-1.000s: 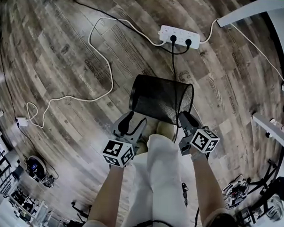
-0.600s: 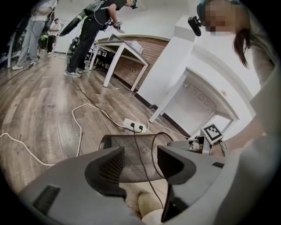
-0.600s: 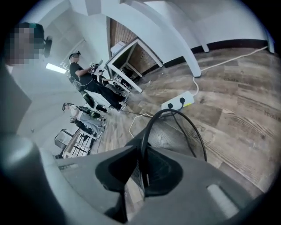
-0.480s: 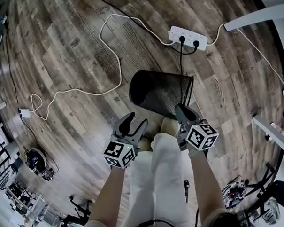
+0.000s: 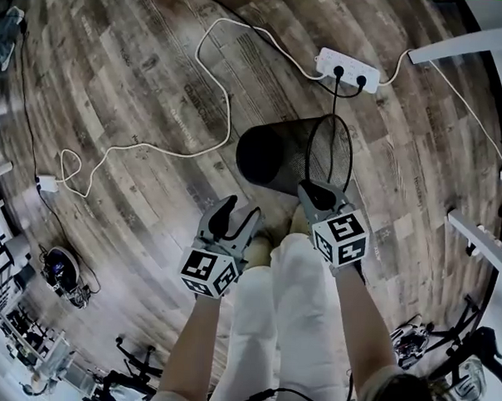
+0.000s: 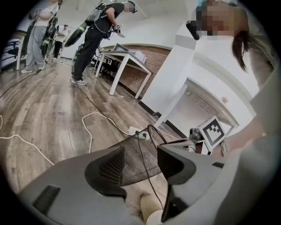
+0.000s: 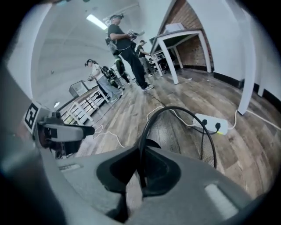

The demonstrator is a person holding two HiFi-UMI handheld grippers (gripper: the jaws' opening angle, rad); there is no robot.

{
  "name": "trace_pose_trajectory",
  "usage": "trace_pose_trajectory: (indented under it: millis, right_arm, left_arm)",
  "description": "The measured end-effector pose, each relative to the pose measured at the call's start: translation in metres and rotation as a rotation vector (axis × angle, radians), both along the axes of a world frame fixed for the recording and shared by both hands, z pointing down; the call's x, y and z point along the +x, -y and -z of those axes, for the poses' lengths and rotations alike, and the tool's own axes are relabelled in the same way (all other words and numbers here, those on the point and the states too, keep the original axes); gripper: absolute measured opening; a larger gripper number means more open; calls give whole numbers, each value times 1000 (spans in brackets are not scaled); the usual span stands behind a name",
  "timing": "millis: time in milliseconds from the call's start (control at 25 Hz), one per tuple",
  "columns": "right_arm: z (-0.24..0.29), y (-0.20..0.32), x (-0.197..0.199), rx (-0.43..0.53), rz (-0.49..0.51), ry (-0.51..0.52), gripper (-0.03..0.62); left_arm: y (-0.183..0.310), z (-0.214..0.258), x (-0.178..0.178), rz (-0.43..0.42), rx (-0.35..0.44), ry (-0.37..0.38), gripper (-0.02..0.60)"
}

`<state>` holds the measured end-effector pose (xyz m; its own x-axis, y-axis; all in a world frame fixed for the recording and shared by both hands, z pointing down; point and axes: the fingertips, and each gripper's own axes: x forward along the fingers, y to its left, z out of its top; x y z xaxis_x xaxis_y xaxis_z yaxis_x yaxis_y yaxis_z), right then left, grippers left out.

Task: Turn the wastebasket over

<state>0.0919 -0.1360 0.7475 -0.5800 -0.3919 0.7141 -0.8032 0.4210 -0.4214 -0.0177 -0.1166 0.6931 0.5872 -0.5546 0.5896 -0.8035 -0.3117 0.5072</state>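
Plainly the turn is about half done. On the wood floor [image 5: 115, 90], just at 12 o'clock of the person's legs, the mesh basket [image 5: 273, 159] is on its side. Its closed bottom faces 9 o'clock and its open mouth faces 3 o'clock. Whether its lower wall touches the floor I cannot tell.

The right claw [image 5: 314, 192] comes in from 5 o'clock of the basket. Its jaws have just been closing and are clenched on the wire rim [image 7: 146, 128], which runs straight between the pads in the right gripper view. The left claw [image 5: 236, 213] hangs at 7 o'clock of the basket with its jaws released. Mesh shows beyond the gap, but nothing is pinched.

A power strip [image 5: 348, 68] lies at 1 o'clock of the basket, and a white cable [image 5: 213, 111] loops away toward 10 o'clock. Both are apart from the basket.

As I judge it, the next move calls for carrying the rim on round, so that the mouth swings down to the floor and the bottom comes up. The thin wire could swivel in the pinch. The free left claw may be needed against the wall or bottom, and the mouth should be set down short of the strip's cords.
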Motion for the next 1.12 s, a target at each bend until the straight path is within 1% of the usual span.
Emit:
trace_pose_trajectory:
  millis: [120, 320, 400, 600, 720, 920, 1120]
  right_arm:
    - [2, -10, -21, 32, 131, -66, 23]
    - [4, -36, -55, 86, 382, -172, 22]
    - [3, -46, -66, 104, 453, -201, 21]
    - [-4, -70, -87, 122, 552, -242, 23]
    - [-9, -84, -96, 148, 626, -288, 23]
    - [-20, -113, -116, 191, 780, -376, 25]
    - [-35, -142, -129, 187, 865, -438, 28]
  left_arm:
    - [-10, 3, -15, 27, -10, 2, 230]
    - [-25, 7, -36, 64, -12, 4, 230]
    - [-29, 7, -45, 79, -9, 3, 230]
    - [-38, 6, -68, 130, -9, -21, 230]
    - [-46, 6, -79, 161, -14, -42, 230]
    - [-62, 7, -93, 169, -18, -53, 230]
    - [-74, 6, -106, 173, -16, -63, 230]
